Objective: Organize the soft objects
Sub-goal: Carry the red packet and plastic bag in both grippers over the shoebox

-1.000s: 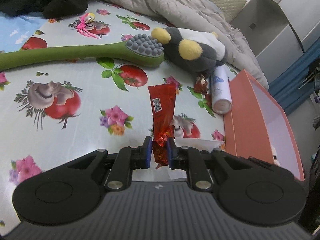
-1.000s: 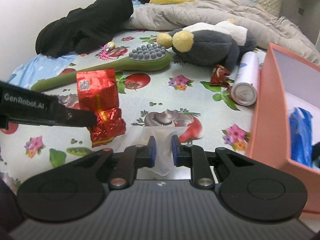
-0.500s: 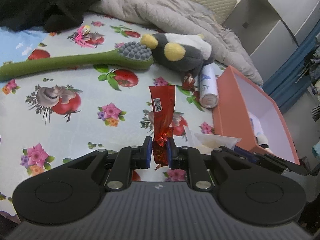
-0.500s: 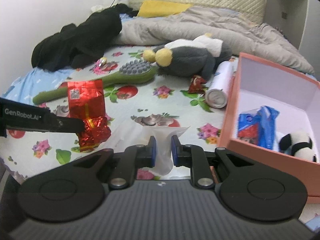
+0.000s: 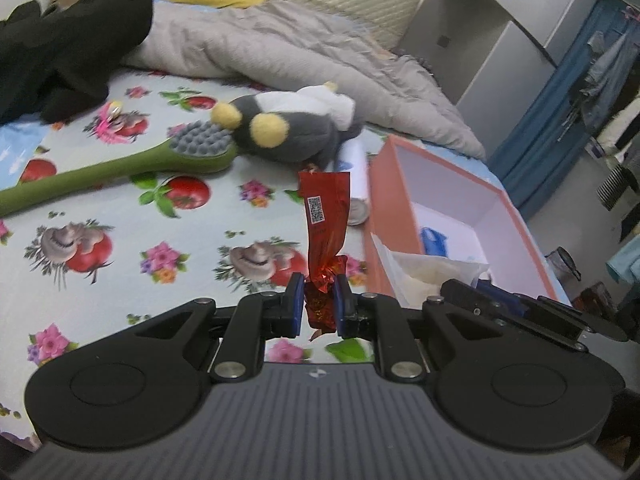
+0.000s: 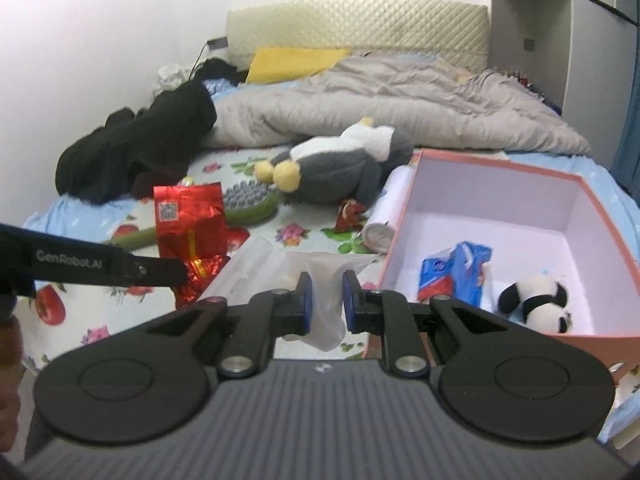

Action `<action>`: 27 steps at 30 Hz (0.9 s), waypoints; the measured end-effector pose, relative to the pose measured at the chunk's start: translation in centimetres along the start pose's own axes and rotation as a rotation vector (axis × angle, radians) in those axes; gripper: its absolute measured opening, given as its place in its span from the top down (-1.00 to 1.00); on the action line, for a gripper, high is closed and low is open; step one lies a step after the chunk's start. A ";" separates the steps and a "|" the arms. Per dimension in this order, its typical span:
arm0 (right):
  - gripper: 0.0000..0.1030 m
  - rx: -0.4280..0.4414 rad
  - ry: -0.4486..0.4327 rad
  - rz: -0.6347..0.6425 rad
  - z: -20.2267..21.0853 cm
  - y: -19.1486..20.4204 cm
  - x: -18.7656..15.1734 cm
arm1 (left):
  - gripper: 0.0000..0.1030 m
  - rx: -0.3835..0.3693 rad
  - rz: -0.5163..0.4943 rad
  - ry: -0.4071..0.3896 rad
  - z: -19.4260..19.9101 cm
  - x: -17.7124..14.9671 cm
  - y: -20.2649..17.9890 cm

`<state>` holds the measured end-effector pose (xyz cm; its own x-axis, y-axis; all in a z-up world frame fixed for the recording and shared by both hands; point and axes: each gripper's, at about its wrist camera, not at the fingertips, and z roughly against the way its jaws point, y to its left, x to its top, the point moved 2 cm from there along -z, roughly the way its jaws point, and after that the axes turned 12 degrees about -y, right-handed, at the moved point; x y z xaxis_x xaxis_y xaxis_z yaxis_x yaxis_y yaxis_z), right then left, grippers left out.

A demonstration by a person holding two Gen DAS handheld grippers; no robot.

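Carrying is the step in hand: each pair of tongs has a soft packet lifted off the bed, on the way to the pink box. Nearest to the box's front corner, the right tongs are pressed onto a clear plastic bag with something whitish inside; it hangs in the air just short of the box's near-left corner. Left of the box, the left tongs pinch the twisted lower end of a red foil packet, which stands upright above the flowered bedsheet, a little farther from the box than the bag.

Inside the box lie a blue packet and a small toy panda, both toward its front wall, with bare floor behind them. Against the box's left wall lies a white can, and a small red wrapper sits just left of it. Farther left and beyond are a grey stuffed toy and a green brush, its head touching the toy. Behind the box, a grey quilt and black clothes are heaped.

Judging by this, the next move calls for bringing the bag over the rim and letting go above the bare floor, then the same with the foil packet. The bag is limp, so it should clear the wall fully before release, or it may drape over the edge.
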<state>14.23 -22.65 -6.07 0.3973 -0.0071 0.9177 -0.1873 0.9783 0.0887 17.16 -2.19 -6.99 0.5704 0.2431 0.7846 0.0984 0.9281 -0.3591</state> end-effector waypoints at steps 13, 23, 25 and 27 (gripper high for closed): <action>0.62 -0.083 -0.048 -0.047 5.0 -5.5 2.5 | 0.68 -0.097 -0.071 -0.006 0.8 1.4 -7.9; 0.62 -0.129 -0.030 -0.094 4.9 -9.8 2.1 | 0.92 -0.144 -0.105 0.051 -2.6 0.7 -13.2; 0.62 -0.128 -0.023 -0.106 4.5 -10.6 1.8 | 0.92 -0.137 -0.112 0.066 -3.5 0.4 -13.8; 0.62 -0.130 -0.013 -0.113 3.9 -11.2 1.4 | 0.92 -0.130 -0.123 0.081 -4.4 0.1 -14.2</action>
<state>13.40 -34.47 -4.33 0.3970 -0.1201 0.9099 -0.0240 0.9897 0.1412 19.42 -16.56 -4.07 0.6109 0.1020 0.7851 0.2728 0.9038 -0.3297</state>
